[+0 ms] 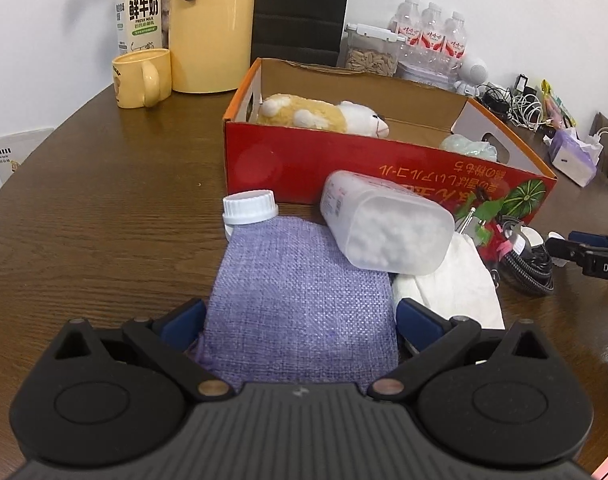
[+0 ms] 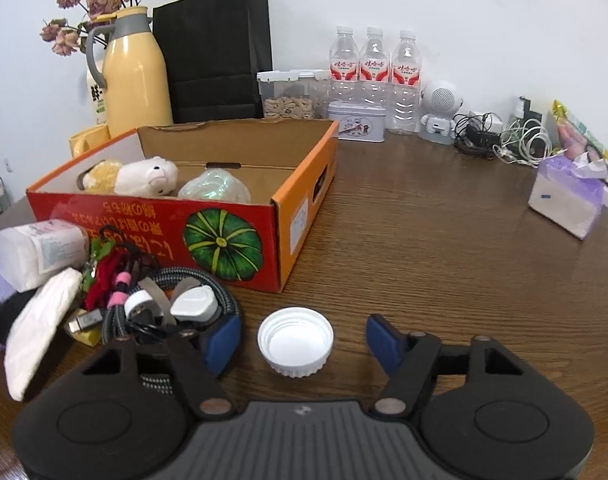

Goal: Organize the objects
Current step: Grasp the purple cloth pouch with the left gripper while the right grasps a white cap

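Observation:
In the left wrist view my left gripper [image 1: 302, 320] stands open, its blue pads [image 1: 184, 322] on either side of a purple woven pouch [image 1: 300, 300] lying flat on the table. A white-capped bottle [image 1: 250, 208] pokes out from behind the pouch. A clear tub of cotton balls [image 1: 383, 224] lies on its side across the pouch's far corner. In the right wrist view my right gripper [image 2: 304, 340] is open around an upturned white screw cap [image 2: 295, 342], with a gap on both sides. The red cardboard box [image 2: 164, 236] behind holds a plush toy [image 2: 140, 178] and a pale green bundle [image 2: 214, 188].
A white folded cloth [image 2: 36, 332], coiled braided cables and a white plug [image 2: 194, 304] crowd the box's front left. A yellow thermos [image 2: 138, 76], mug [image 1: 142, 78], milk carton [image 1: 138, 12], water bottles [image 2: 373, 72], tin [image 2: 357, 122], tissue pack [image 2: 567, 200] and chargers line the back.

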The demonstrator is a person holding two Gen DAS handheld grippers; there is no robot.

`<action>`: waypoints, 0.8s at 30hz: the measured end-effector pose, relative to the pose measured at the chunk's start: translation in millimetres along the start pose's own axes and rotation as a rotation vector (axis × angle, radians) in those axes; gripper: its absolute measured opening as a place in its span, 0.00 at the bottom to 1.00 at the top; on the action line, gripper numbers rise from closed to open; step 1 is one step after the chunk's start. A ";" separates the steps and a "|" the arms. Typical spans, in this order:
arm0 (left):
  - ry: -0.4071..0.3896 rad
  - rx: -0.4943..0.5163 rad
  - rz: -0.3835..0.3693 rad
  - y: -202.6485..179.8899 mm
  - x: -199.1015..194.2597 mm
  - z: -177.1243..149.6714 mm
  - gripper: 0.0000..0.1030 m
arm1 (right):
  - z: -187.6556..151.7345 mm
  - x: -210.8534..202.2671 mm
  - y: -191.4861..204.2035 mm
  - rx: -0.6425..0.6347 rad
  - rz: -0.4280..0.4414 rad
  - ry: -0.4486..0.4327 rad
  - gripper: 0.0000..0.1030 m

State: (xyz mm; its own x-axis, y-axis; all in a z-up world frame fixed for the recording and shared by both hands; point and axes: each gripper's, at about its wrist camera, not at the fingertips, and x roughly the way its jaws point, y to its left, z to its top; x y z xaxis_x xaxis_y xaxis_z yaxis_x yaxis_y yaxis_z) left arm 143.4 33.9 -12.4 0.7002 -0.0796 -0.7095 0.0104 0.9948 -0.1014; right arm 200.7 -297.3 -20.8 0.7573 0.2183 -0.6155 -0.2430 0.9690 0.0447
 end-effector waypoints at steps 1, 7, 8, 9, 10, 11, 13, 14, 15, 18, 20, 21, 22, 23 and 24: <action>-0.004 0.004 -0.003 -1.1 -0.6 -1.0 1.00 | 0.2 0.5 -1.1 0.006 0.007 0.000 0.61; -0.028 0.019 0.004 -4.7 -3.6 -4.5 0.98 | -2.1 3.8 -5.1 0.013 0.016 0.017 0.42; -0.027 0.014 0.006 -4.0 -3.5 -4.1 0.95 | -2.2 3.5 -5.1 0.012 0.019 0.015 0.40; -0.028 0.010 0.007 -3.3 -3.7 -4.0 0.92 | -1.9 3.1 -4.9 0.011 0.022 0.013 0.38; -0.030 0.009 0.005 -2.6 -4.4 -4.3 0.91 | -2.2 2.9 -5.0 0.010 0.025 0.011 0.38; -0.035 0.007 0.002 -2.0 -5.6 -4.8 0.88 | -2.5 2.5 -5.0 0.009 0.028 0.010 0.38; -0.044 0.008 0.003 -1.0 -8.4 -6.4 0.81 | -3.7 0.9 -4.4 0.006 0.027 0.005 0.38; -0.048 0.010 0.003 -0.4 -9.8 -7.0 0.75 | -4.0 -0.3 -4.1 0.004 0.025 0.002 0.38; -0.047 0.011 -0.003 0.4 -10.4 -7.3 0.70 | -4.5 -1.5 -4.2 0.004 0.024 0.000 0.38; -0.056 0.021 -0.011 0.9 -13.0 -8.6 0.66 | -5.9 -5.3 -3.0 0.004 0.019 -0.005 0.38; -0.063 0.018 -0.013 2.1 -15.8 -9.3 0.62 | -7.1 -8.4 -2.4 0.005 0.017 -0.009 0.38; -0.066 0.011 -0.015 3.5 -17.8 -9.3 0.56 | -7.8 -10.2 -2.1 0.005 0.017 -0.010 0.38; -0.072 0.007 -0.014 4.8 -19.8 -9.5 0.52 | -8.4 -11.7 -1.3 0.003 0.016 -0.011 0.38; -0.079 0.003 -0.011 6.4 -22.8 -9.5 0.44 | -9.1 -13.6 -1.1 0.001 0.015 -0.012 0.38; -0.084 0.003 -0.011 7.7 -25.1 -9.6 0.35 | -9.7 -15.8 -0.2 -0.002 0.013 -0.014 0.38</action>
State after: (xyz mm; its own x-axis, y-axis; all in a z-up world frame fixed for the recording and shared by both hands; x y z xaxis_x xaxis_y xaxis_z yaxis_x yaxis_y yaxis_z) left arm 119.1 43.0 -2.1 0.7574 -0.0849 -0.6474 0.0202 0.9941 -0.1068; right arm 182.9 -302.1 -18.7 0.7628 0.2323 -0.6034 -0.2540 0.9659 0.0508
